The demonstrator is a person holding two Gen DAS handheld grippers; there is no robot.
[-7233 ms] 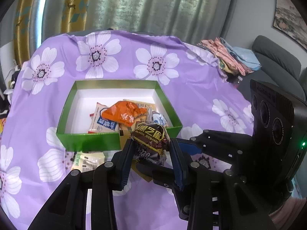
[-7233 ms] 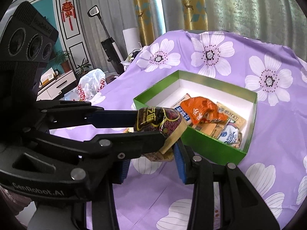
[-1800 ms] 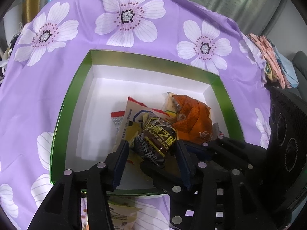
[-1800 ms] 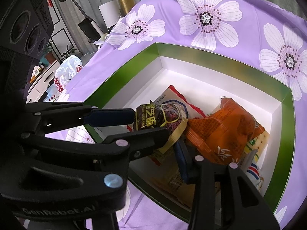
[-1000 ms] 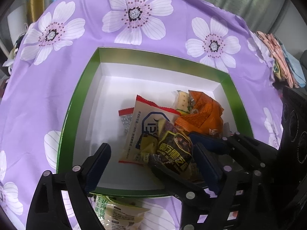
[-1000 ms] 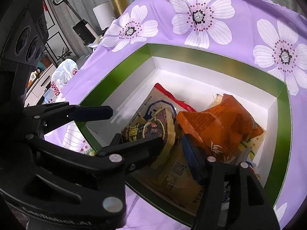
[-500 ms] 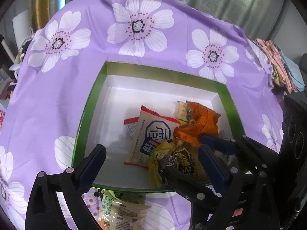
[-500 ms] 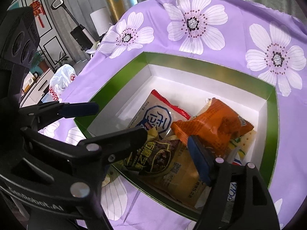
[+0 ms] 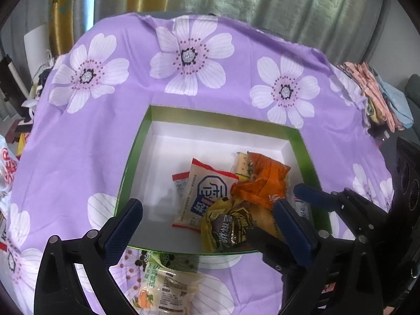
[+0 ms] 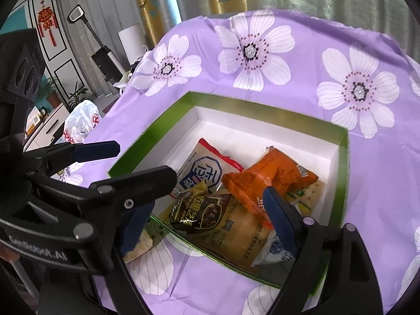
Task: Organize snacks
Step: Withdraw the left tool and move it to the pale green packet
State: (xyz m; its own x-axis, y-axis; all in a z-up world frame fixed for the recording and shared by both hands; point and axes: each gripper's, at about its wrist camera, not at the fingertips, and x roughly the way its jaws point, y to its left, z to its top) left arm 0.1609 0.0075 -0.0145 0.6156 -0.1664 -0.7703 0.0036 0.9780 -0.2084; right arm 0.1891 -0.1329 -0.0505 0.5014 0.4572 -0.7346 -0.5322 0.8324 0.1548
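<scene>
A dark black-sesame snack packet (image 9: 231, 228) (image 10: 199, 212) lies loose in the near part of the green box (image 9: 136, 162) (image 10: 344, 170). It rests against an orange packet (image 9: 262, 181) (image 10: 267, 176) and a white packet with a blue emblem (image 9: 207, 191) (image 10: 207, 168). My left gripper (image 9: 207, 206) hangs above the box's near edge, its jaws still opening, wide of the packet on both sides. My right gripper (image 10: 215, 187) hovers over the same corner with its jaws opening too, and its pads do not press the packet. Another green and white snack packet (image 9: 162, 286) lies on the cloth outside the box.
A purple cloth with white flowers (image 9: 189, 55) covers the table. Folded clothes (image 9: 375, 97) sit at its far right edge. Beyond the left edge are a white plastic bag (image 10: 81, 123) and an upright vacuum cleaner (image 10: 102, 52). The box's far half shows bare white floor.
Both grippers spread their jaws and let go of the dark packet, which dropped into the box's near corner. Both have risen and pulled back toward the near edge.
</scene>
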